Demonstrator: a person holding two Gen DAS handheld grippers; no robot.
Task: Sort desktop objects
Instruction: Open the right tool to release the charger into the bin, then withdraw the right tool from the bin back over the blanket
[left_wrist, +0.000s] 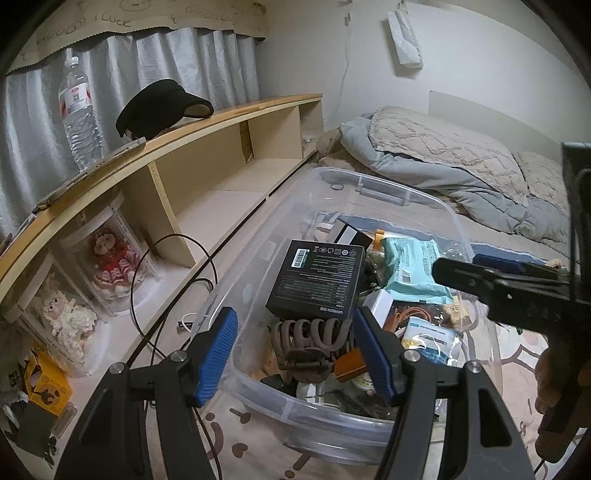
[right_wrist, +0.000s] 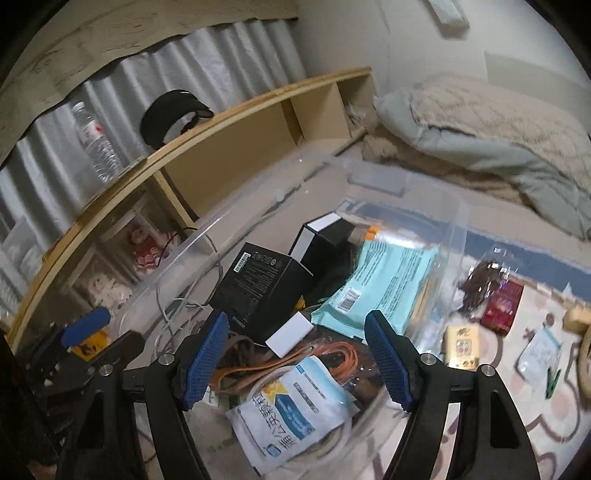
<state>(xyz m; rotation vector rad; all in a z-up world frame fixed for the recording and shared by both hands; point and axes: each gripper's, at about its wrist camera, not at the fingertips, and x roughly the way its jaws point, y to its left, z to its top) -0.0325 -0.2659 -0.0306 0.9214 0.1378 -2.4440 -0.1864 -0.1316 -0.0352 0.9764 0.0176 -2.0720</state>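
Observation:
A clear plastic bin (left_wrist: 413, 195) (right_wrist: 454, 210) on the bed holds a black box (left_wrist: 314, 280) (right_wrist: 258, 284), a teal packet (left_wrist: 413, 269) (right_wrist: 384, 288), a brown claw clip (left_wrist: 310, 343), a small white box (right_wrist: 290, 334), an orange cable (right_wrist: 332, 354) and a blue-and-white sachet (right_wrist: 291, 406). My left gripper (left_wrist: 295, 350) hangs open over the bin's near left corner, its pads (left_wrist: 218, 354) touching nothing. My right gripper (right_wrist: 297, 354) (left_wrist: 458, 266) stands open above the sachet, with nothing between its fingers.
Right of the bin lie a brown snack bag (right_wrist: 484, 284), a red box (right_wrist: 504, 306), a yellow box (right_wrist: 461, 345) and a green clip (right_wrist: 552, 384). A wooden shelf (left_wrist: 207, 122) on the left carries a water bottle (left_wrist: 79, 110), a black visor (left_wrist: 162, 107) and doll jars (left_wrist: 110, 258). A duvet (left_wrist: 443, 158) lies behind.

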